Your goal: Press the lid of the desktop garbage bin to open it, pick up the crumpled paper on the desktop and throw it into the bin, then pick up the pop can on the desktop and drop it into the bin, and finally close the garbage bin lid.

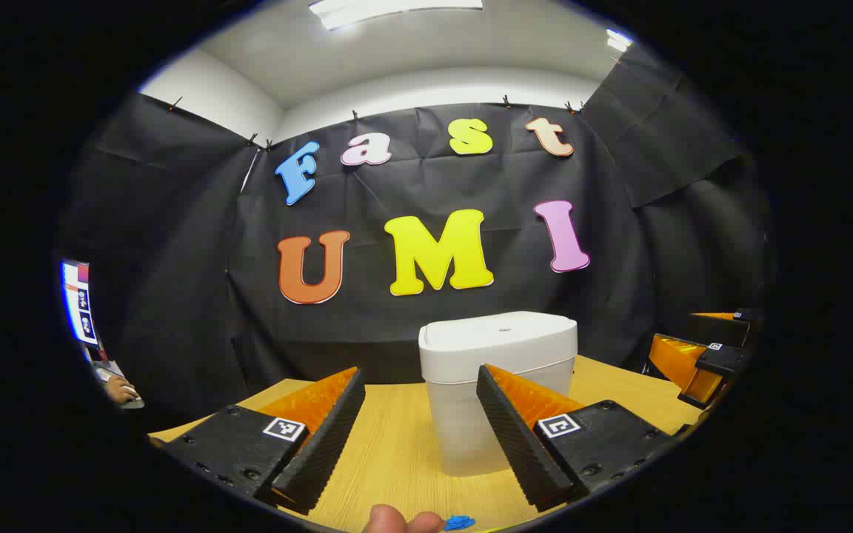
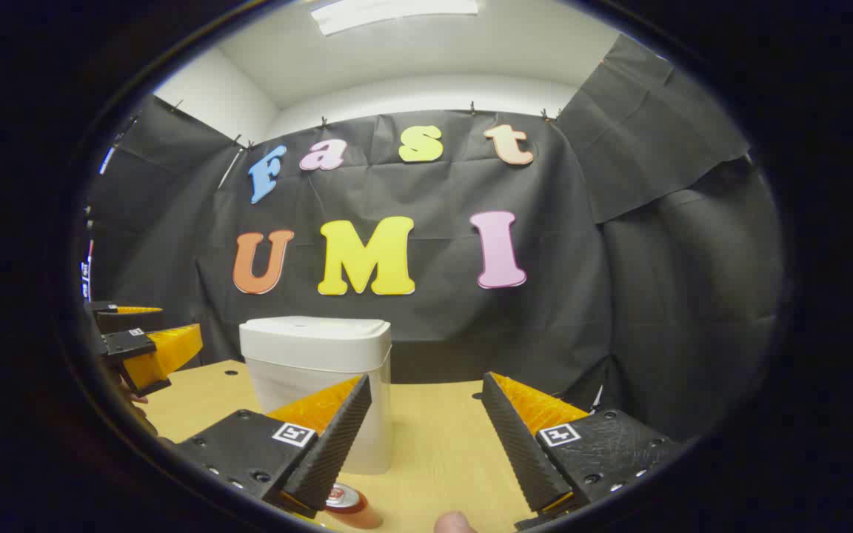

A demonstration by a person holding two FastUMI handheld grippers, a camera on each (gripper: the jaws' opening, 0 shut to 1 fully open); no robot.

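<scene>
One white garbage bin (image 1: 499,385) stands upright toward the far middle of the wooden counter (image 1: 397,451), lid (image 1: 498,331) down and flat. Nothing opened yet, so I judge the first step, pressing the lid, is still ahead; the next move calls for one gripper to rise over the lid and push down on its top. Left gripper (image 1: 420,437) hangs near the bin, aimed just left of it, jaws apart, empty. Right gripper (image 2: 426,448) sits off to the bin's right, jaws apart too, empty. One pop can (image 2: 343,497), top showing, at the near edge below the right gripper. Crumpled paper: none sighted. A small blue scrap (image 1: 459,523) at the near edge.
</scene>
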